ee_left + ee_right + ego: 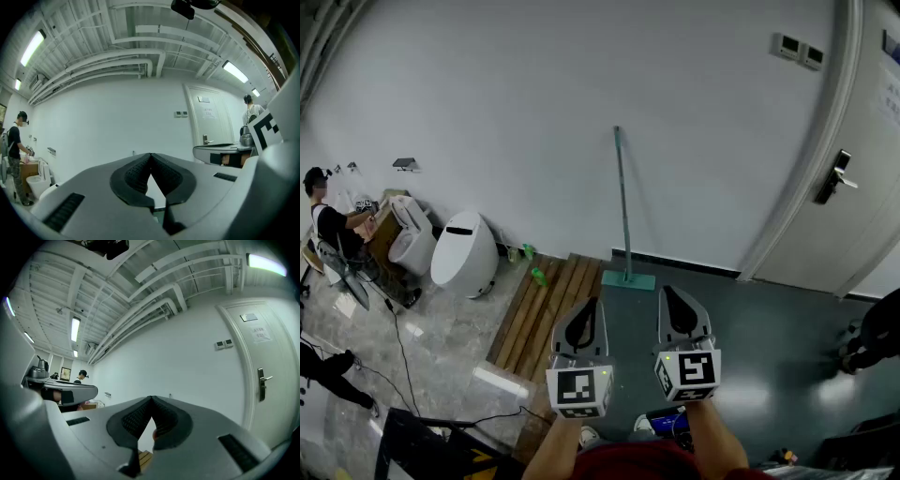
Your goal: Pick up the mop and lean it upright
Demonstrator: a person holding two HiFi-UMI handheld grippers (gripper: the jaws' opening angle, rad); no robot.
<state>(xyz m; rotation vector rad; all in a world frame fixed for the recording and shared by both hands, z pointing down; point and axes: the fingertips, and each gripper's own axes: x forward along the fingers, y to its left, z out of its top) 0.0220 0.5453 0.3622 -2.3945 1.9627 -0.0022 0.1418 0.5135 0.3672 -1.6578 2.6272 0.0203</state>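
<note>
The mop [622, 206] stands upright, its thin teal pole leaning against the white wall. Its flat teal head [628, 279] rests on the dark floor at the wall's foot. Both grippers are held level near the bottom of the head view, well short of the mop and touching nothing. My left gripper [589, 309] is shut, its jaw tips meeting with nothing between them [151, 154]. My right gripper [675, 298] is shut too and holds nothing [151, 398]. The mop head lies just beyond and between the two gripper tips.
Wooden planks [546, 305] lie on the floor left of the mop, with green bottles [538, 276] at their far end. White toilets [464, 251] stand further left near a person [333, 225]. A door [853, 187] with a handle [834, 176] is at the right.
</note>
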